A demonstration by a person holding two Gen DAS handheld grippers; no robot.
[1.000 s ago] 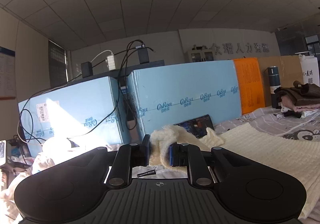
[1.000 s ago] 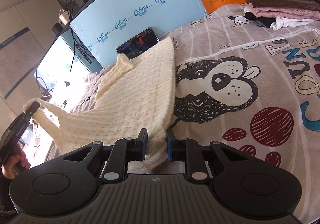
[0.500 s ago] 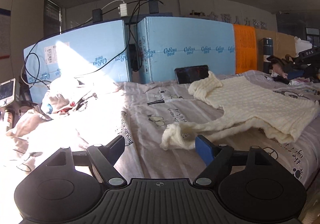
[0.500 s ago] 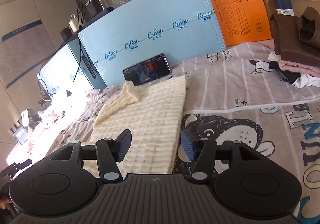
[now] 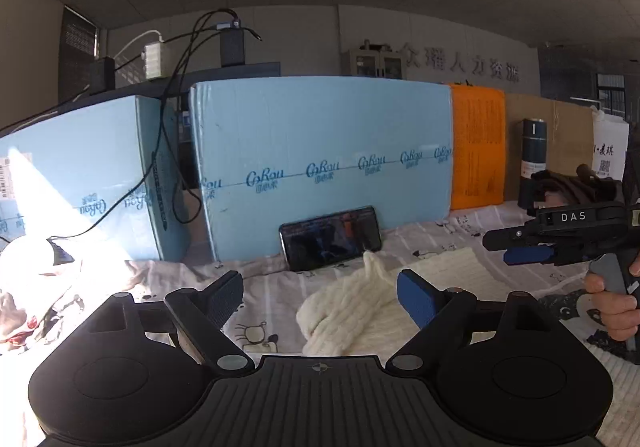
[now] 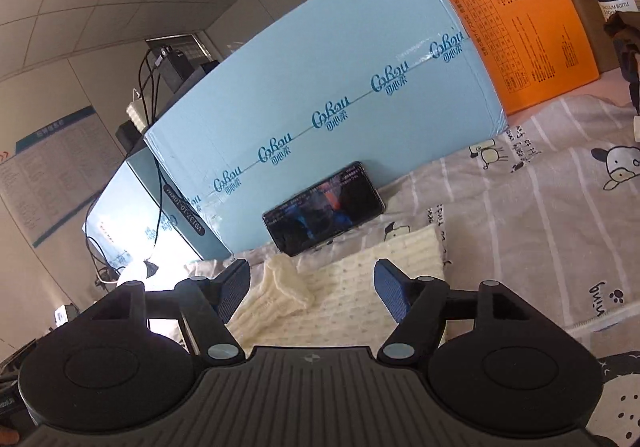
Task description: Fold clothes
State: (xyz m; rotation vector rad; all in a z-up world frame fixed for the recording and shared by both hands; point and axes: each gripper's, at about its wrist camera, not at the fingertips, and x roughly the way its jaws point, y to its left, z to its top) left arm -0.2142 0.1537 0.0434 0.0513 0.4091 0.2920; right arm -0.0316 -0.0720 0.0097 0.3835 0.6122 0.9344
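A cream knit sweater [image 5: 352,311] lies flat on the printed bedsheet [image 5: 420,235], a bunched sleeve end [image 6: 280,287] pointing toward the boxes. My left gripper [image 5: 320,301] hovers low over its near left part. Its jaws are opening, and the knit shows beyond the gap with nothing pinched. My right gripper [image 6: 314,291] is over the same garment [image 6: 344,311], jaws opening too, pads clear of the cloth. In the left wrist view the right gripper [image 5: 504,249] shows side-on at the right, held by a hand [image 5: 612,311].
A phone [image 5: 330,239] leans against the light blue cartons [image 5: 320,151] at the back of the bed. An orange panel [image 5: 476,151], a dark bottle [image 5: 534,151] and a pile of brown clothes [image 5: 572,183] stand at the right. Cables [image 5: 168,151] hang between the cartons.
Both grippers were shut on the cream sweater and have let go and opened. The sweater has dropped flat onto the bed. Both grippers have since moved toward the phone end.
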